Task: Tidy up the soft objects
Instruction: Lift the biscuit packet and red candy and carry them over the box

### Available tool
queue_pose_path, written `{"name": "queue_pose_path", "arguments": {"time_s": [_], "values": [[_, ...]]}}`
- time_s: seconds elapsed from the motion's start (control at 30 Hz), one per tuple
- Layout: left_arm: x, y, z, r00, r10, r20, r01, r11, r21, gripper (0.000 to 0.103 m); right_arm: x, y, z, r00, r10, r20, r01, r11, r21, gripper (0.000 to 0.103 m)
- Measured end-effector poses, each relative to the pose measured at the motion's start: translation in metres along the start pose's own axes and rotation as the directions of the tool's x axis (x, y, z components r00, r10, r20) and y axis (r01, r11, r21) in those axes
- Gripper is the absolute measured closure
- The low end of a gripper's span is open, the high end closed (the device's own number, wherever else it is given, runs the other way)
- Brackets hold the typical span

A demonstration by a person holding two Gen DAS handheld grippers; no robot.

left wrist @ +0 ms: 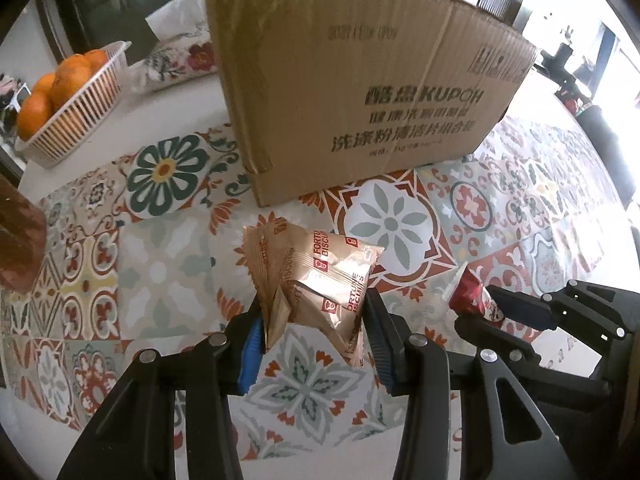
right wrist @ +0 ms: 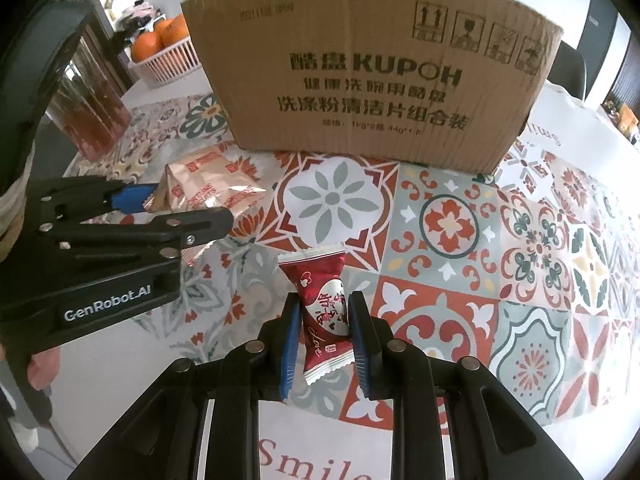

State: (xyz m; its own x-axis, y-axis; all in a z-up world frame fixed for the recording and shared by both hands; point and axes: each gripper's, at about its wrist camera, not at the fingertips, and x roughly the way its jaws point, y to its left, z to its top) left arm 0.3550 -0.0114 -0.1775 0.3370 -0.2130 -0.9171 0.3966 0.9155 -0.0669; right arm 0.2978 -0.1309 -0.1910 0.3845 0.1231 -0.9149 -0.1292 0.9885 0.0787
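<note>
On the tablecloth (right wrist: 460,220), before the box (right wrist: 372,80):
Left gripper (left wrist: 316,332): clamps gold biscuit bag (left wrist: 320,280) — lifted for boxing, likely.
Right gripper (right wrist: 324,336): pinches red candy (right wrist: 324,308) — same aim.

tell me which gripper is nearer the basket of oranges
Left. The left gripper, shut on the gold biscuit packets, sits on the same side as the basket of oranges. The right gripper, shut on the red candy packet, is farther away.
</note>
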Motion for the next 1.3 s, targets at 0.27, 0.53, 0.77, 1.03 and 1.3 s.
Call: {"name": "queue_pose_path", "arguments": {"time_s": [0.27,0.53,0.77,1.03,1.3], "values": [[-0.044,-0.01,-0.004,0.997,0.013,0.073,-0.01,0.999,-0.05,0.058,-0.032,-0.007,-0.003,0.998,0.01,0.064,-0.011,1.0,0.02,0.078],[-0.081,-0.022,0.014,0.987,0.015,0.157,-0.004,0.997,-0.072,0.058,-0.07,-0.006,0.004,0.988,0.019,0.154,-0.024,0.999,0.032,0.078],[-0.109,-0.03,0.013,0.975,0.021,0.221,-0.004,0.997,-0.079,0.058,-0.102,-0.003,0.009,0.973,0.023,0.229,-0.03,0.999,0.027,0.078],[-0.133,-0.036,0.014,0.958,0.033,0.285,-0.009,0.996,-0.085,0.058,-0.129,-0.003,0.013,0.953,0.029,0.3,-0.039,0.999,0.028,0.078],[-0.154,-0.042,0.023,0.937,0.046,0.346,-0.016,0.996,-0.089,0.058,-0.153,-0.01,0.021,0.93,0.031,0.366,-0.047,0.998,0.034,0.078]]}}
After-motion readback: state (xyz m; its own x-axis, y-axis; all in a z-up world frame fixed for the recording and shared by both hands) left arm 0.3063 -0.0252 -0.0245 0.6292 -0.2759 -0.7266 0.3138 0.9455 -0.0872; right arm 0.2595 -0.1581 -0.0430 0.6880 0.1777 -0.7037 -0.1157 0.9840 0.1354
